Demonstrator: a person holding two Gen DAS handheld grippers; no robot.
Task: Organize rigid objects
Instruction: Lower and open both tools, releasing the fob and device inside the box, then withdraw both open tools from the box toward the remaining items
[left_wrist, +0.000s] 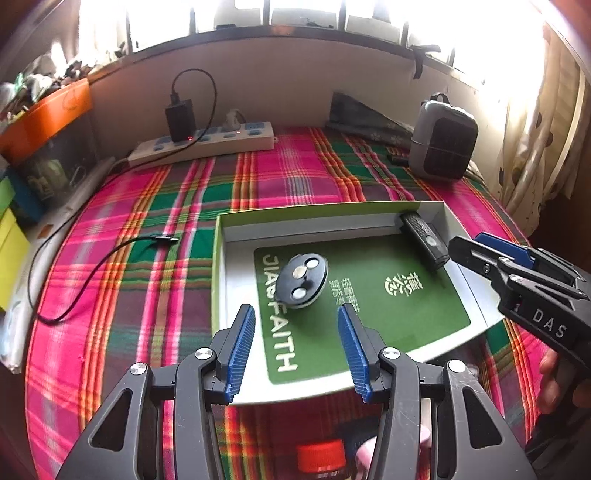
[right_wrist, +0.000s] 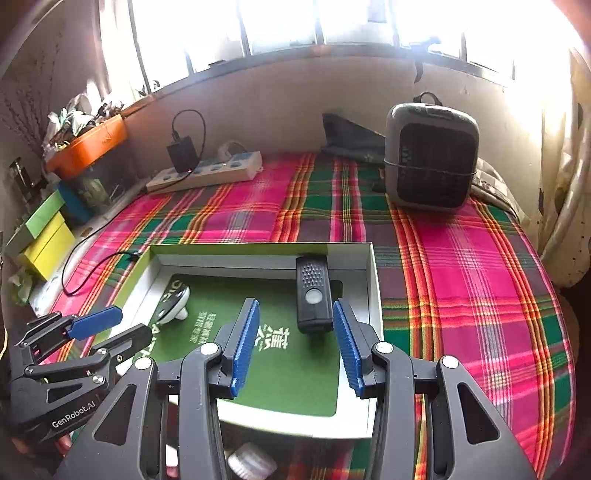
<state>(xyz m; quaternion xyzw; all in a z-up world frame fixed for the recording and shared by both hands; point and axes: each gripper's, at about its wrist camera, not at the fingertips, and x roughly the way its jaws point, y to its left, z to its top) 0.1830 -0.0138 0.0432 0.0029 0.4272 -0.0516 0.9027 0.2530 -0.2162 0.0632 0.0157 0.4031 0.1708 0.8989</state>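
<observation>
Left gripper: jaws spread wide, nothing between the blue ribbed pads, hovering over the near edge of the shallow white box. Right gripper: likewise released and empty, poised above the right half of the same box. The box sits on the plaid cloth; its floor carries a green printed card. Two items lie inside. A round black disc with three metal studs rests on the card toward the left, tilted, just ahead of the left gripper. A black rectangular device with a grille and a round button lies at the far right corner, one end against the back wall, directly ahead of the right gripper. Judgement on handling: both look like hard plastic, light and stiff, so no crush risk. The disc's rounded, smooth rim may slip, so take it across its widest span with pads level. The device has flat parallel long sides, the better hold; grip near mid-length. The side wall just beside it leaves little room for the outer finger. Off-task: power strip and small grey heater at the back.
</observation>
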